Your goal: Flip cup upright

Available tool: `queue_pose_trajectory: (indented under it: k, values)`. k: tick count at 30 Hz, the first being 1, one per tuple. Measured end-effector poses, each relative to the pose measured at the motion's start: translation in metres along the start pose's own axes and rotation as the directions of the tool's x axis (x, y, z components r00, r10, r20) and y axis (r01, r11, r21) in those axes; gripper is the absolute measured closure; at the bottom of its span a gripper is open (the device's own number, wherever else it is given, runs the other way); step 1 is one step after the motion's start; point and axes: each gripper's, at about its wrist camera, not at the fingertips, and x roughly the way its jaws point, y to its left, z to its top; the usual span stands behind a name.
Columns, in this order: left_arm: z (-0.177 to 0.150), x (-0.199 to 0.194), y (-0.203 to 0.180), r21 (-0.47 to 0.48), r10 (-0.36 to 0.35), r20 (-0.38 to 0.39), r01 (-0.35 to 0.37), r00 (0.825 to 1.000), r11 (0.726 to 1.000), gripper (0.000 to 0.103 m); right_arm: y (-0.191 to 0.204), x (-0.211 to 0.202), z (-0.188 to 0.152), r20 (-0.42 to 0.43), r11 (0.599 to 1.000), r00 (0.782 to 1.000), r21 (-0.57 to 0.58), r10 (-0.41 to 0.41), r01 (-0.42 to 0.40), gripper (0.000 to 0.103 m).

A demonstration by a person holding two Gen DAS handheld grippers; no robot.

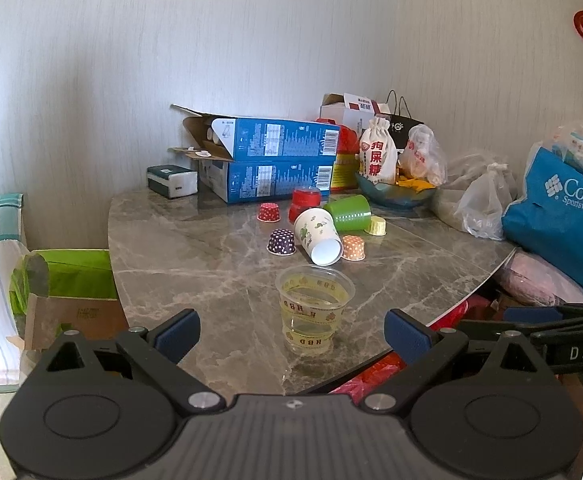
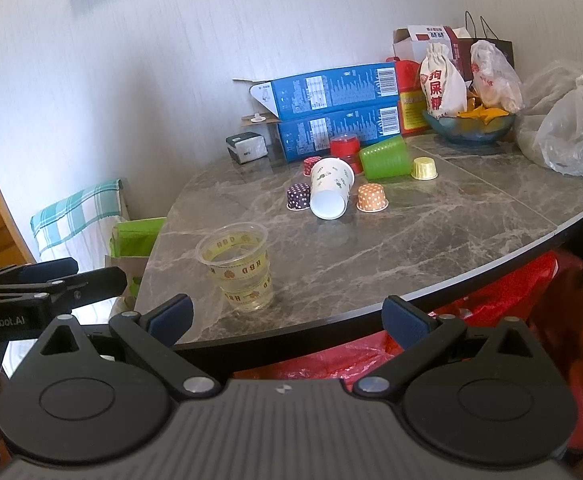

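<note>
Both tools gaping, nothing held; clear plastic cup (image 1: 314,307) upright near the surface (image 1: 195,264) edge.
We see left tool (image 1: 291,334) and right tool (image 2: 287,320) short of it; behind, purple liner (image 1: 281,242), tipped white cup (image 1: 318,236), green cup (image 1: 349,212); red cups partly hidden.

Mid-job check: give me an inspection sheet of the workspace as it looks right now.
Surface: grey marble table.
Job's things: clear plastic cup upright near the front edge; white paper cup and green cup on their sides.
Clutter: inverted cupcake liners, purple and orange; blue boxes; bags at the back.
Grippers: left gripper and right gripper open, holding nothing.
Cables: nothing seen.
Surroundings: white wall, plaid cloth.
</note>
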Motion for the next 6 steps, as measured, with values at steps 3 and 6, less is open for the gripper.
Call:
queue_pose_trajectory:
  k: [3,6]
  values:
    - [-0.0001,0.0013,-0.0011,0.005,0.003,0.0,-0.003,1.0,1.0,0.003,0.0001,0.0,-0.0001,-0.001,1.0,1.0,0.0,-0.001,0.001,0.001]
    - [0.0005,0.002,-0.0018,0.008,0.003,0.0,-0.003,1.0,1.0,0.003,-0.001,0.0012,-0.0005,-0.005,1.0,1.0,0.0,0.001,-0.001,0.001]
